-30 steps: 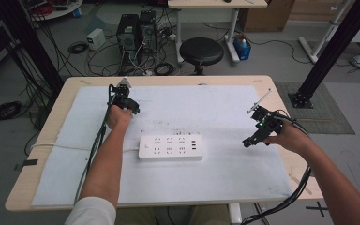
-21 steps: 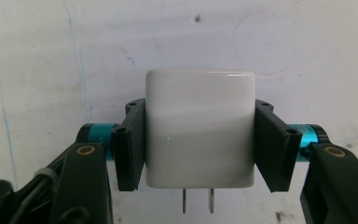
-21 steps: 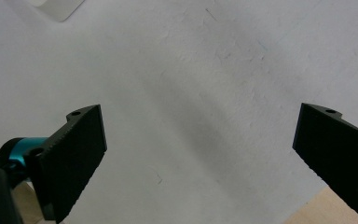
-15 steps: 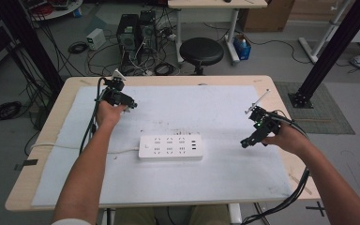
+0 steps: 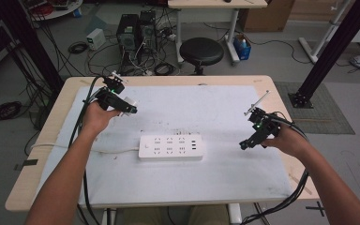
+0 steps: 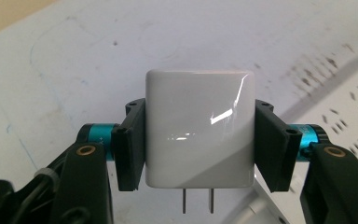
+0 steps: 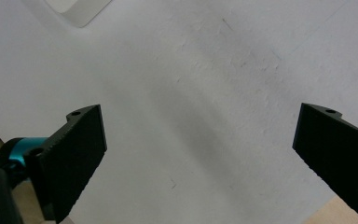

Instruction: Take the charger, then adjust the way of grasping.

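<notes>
A white plug-in charger [image 6: 199, 128] with two metal prongs pointing down sits clamped between the pads of my left gripper [image 6: 199, 140]. In the high view my left gripper [image 5: 127, 106] holds that charger [image 5: 131, 101] in the air over the table's far left part. A white power strip [image 5: 170, 147] lies flat on the white mat [image 5: 206, 108] near the table's middle, its cord running off to the left. My right gripper [image 5: 244, 144] hovers low over the mat to the right of the strip, jaws spread wide with nothing between them [image 7: 200, 154].
The wooden table [image 5: 281, 93] borders the mat on all sides. A corner of the power strip [image 7: 77, 9] shows at the top left of the right gripper view. Beyond the table stand a black stool [image 5: 201, 50], computer towers [image 5: 133, 30] and floor cables.
My left hand has risen and drawn toward the table's far left with the charger held. The right hand has stayed where it was.
</notes>
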Demonstrator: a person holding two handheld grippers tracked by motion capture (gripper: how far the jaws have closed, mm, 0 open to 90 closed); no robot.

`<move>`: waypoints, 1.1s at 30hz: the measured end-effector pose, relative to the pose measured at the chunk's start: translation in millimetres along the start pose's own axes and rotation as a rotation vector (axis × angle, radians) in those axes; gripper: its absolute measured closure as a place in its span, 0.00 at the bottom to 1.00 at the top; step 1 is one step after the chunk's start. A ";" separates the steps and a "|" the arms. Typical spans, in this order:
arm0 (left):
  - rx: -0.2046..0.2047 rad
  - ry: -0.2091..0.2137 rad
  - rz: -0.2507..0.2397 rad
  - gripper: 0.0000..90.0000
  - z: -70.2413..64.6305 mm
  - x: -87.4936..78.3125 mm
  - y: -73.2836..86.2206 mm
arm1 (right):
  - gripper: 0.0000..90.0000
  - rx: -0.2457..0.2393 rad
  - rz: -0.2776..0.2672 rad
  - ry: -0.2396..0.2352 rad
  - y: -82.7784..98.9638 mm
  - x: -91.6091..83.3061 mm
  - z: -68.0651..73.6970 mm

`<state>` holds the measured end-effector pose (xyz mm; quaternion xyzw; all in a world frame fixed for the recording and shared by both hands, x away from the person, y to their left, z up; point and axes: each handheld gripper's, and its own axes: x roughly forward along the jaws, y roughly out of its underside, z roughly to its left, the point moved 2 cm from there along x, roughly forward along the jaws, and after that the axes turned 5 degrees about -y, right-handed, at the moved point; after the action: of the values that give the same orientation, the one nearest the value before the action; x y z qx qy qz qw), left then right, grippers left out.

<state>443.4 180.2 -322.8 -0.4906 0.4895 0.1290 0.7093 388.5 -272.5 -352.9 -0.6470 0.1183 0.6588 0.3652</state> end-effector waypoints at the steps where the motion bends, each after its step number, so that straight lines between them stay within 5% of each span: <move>1: 0.026 0.011 -0.004 0.47 -3.3 -3.0 0.2 | 0.02 -0.013 0.002 0.000 0.5 -0.9 -0.3; 9: 0.169 0.070 -0.070 0.47 -22.1 -23.2 5.7 | 0.02 -0.008 -0.018 -0.003 2.8 -3.3 4.7; 22: 0.268 0.116 -0.081 0.47 -30.8 -40.1 16.0 | 0.02 -0.020 -0.030 -0.006 0.8 -5.1 13.2; 33: 0.357 0.162 -0.080 0.47 -37.9 -41.8 19.4 | 0.02 0.068 -0.132 -0.059 -4.3 -14.0 17.5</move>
<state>388.7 170.9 -301.0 -0.3851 0.5402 -0.0282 0.7477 376.3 -263.1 -336.1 -0.6210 0.0871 0.6475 0.4330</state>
